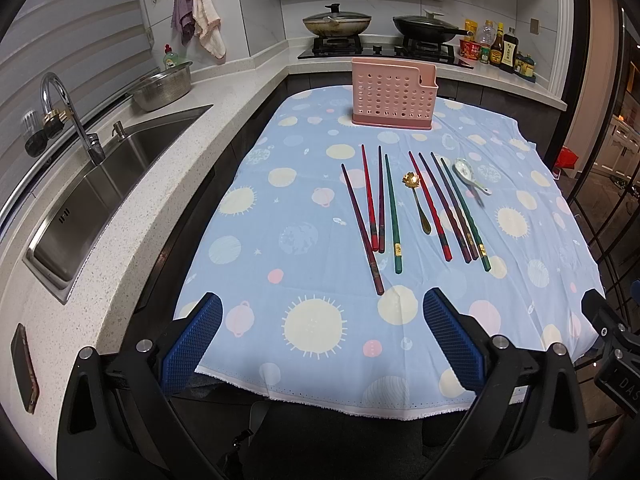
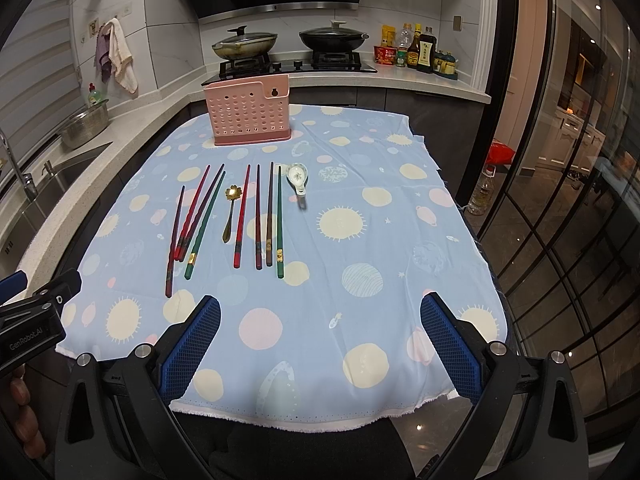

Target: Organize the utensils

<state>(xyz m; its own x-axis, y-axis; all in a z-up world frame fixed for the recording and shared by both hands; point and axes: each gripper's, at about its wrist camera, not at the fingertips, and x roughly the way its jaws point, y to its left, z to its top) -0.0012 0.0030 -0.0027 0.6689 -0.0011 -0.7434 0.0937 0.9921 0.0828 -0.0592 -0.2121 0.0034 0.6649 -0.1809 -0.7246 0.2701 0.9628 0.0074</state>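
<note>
- Two grippers sit at the near edge of the surface, each with blue-padded jaws spread wide and holding nothing. The left gripper [image 1: 322,324] and the right gripper [image 2: 320,322] both hover above the near hem of the cloth.
- A pale blue tablecloth [image 2: 360,248] printed with yellow suns, pink dots and planets covers the surface; its white hem hangs over the near edge.
- On the cloth, around its middle, eight chopsticks lie roughly lengthwise, tips pointing away, in two groups.
- The left group of chopsticks [image 2: 192,224] has four: one dark purple, one red, one maroon and one green with a gold band. They fan apart at the far ends and crowd together near the handles.
- Between the groups lies a small gold spoon [image 2: 229,216] with a flower-shaped bowl at the far end.
- The right group of chopsticks [image 2: 262,220] has four more, red, maroon, purple and green, nearly parallel and close together.
- Just right of them rests a white ceramic spoon [image 2: 298,178], bowl facing up, its handle toward the viewer.
- Farther back stands a pink perforated utensil holder [image 2: 250,116], upright near the far edge of the cloth, well apart from the utensils.
- Beyond it, a stove [image 2: 288,66] carries two lidded pans; a steel sink [image 1: 100,196] sits to the left.
</note>
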